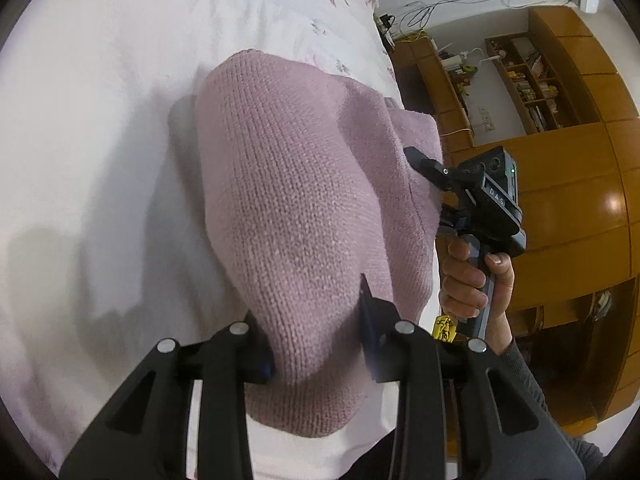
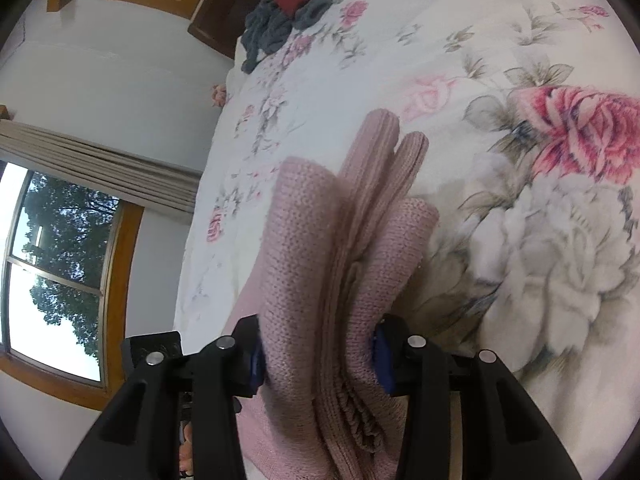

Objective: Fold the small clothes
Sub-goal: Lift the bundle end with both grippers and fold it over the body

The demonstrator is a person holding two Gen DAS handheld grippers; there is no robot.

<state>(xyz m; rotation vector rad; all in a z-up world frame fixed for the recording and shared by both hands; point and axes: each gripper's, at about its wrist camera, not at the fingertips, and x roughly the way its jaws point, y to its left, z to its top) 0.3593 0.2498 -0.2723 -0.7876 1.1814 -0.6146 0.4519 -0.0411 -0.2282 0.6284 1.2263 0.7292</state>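
Bedroom setting: white bedspread (image 2: 500,80) printed with pink roses and grey leaves, wooden shelving (image 1: 532,92) and cabinets off to the right of the left tool, a wood-framed window (image 2: 60,288) with trees outside off to the left of the right tool

Left gripper (image 1: 316,332) clamped on a pink knitted garment (image 1: 288,208), fingers (image 1: 372,320) pressed in from both sides with a thick bulge of knit filling the gap between them; fabric bunched up and ballooning forward of the tips, then draping down onto the bedspread ahead

Right gripper (image 2: 318,354) likewise closed onto the same pink knitted garment (image 2: 344,264), several stacked folds and ribbed edges squeezed between the blue-padded fingers (image 2: 382,360); folded layers standing up and fanning forward past the tips, over the flowered cover

Seen from the left tool: right gripper (image 1: 424,168) off to the right side, tip touching the far right edge of the knit, handle wrapped by a hand (image 1: 472,276) in a dark grey sleeve (image 1: 532,392), a small yellow tag (image 1: 444,328) just below that hand

Far ahead and to the left of the right tool, near the bed's far edge: heap of dark grey and red clothes (image 2: 288,4), well apart from the held garment
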